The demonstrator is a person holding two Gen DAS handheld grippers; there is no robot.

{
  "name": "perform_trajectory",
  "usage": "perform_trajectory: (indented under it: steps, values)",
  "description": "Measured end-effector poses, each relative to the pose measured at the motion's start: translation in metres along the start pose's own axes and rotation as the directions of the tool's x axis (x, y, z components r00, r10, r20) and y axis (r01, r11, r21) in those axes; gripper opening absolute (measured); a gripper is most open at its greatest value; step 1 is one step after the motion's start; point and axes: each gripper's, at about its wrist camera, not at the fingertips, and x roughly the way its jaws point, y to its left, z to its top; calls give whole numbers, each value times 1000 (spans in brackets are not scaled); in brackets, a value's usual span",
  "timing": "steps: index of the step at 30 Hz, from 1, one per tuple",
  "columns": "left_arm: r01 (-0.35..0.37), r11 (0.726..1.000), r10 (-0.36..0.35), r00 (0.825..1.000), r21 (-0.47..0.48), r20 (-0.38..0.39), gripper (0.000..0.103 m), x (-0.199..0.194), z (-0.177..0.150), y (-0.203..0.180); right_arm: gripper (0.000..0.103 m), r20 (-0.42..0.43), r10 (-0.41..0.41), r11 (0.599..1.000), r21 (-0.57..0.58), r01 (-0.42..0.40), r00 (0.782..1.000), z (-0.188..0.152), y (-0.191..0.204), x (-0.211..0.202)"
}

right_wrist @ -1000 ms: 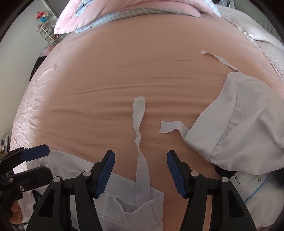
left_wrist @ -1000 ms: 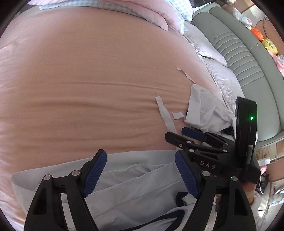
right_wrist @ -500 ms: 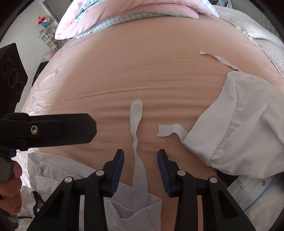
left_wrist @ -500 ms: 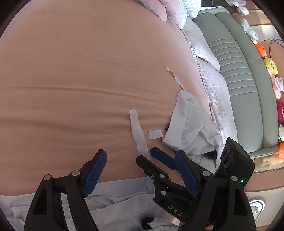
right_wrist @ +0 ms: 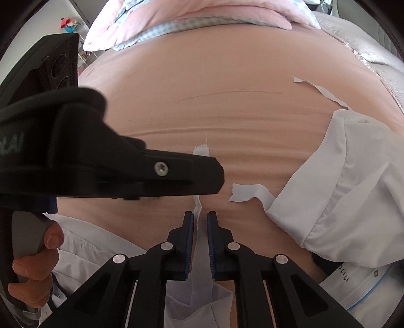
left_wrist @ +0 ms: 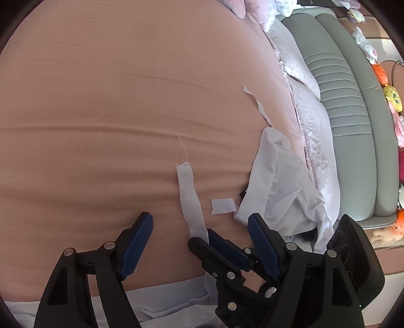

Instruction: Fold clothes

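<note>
A: What's under me? A bed (left_wrist: 101, 101) with a peach sheet, pink pillows (right_wrist: 202, 15) at its far end, a grey-green headboard (left_wrist: 348, 121) along one side with plush toys (left_wrist: 390, 94) on its ledge.

B: And the clothes?

A: A crumpled white garment (right_wrist: 353, 201) lies to my right; another white garment (left_wrist: 176, 297) lies along the near edge, its long white tie strip (left_wrist: 189, 199) running up the sheet.

B: Your grippers?

A: My right gripper (right_wrist: 200, 242) has just been closing, its pads nearly together around that strip. My left gripper (left_wrist: 202, 247) hangs wide open above the sheet, holding nothing.
</note>
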Motion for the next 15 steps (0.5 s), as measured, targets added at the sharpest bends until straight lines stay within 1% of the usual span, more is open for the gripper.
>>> perform_trajectory:
  steps: [2,3,4,5,6,7,8,9,12,15]
  values:
    - [-7,1000,7,1000,-9,16,70,0,2,2,7,5,10,1000,4,-10,1000,0,-1,1]
    - [-12,1000,12,1000,-11,24,61,-1,3,3,6,8,17,1000,7,-17,1000,-1,-2,1]
    - [-24,1000,24,999,-14,27,55,-1,4,4,6,10,23,1000,9,-23,1000,-1,-3,1]
    - [-47,999,48,999,-17,21,45,0,4,5,6,7,28,1000,8,-28,1000,-1,-3,2]
    - [-69,997,69,997,-18,18,37,0,5,5,6,8,28,1000,3,-28,1000,-2,-2,2]
    - [-86,996,86,996,-14,23,33,-1,5,4,6,8,28,1000,-2,-28,1000,-2,-1,2]
    - [-108,994,108,994,-8,27,22,-1,5,3,6,9,28,1000,-7,-28,1000,-2,1,2]
    - [-128,992,128,991,-3,29,16,-1,5,3,6,12,33,999,-11,-33,999,-2,2,1]
    - [-135,991,135,990,-5,31,15,-2,3,0,6,14,49,999,-17,-49,999,-3,6,0]
    - [-95,995,95,995,-31,7,15,-3,1,0,6,16,70,997,-27,-69,997,-5,8,-3]
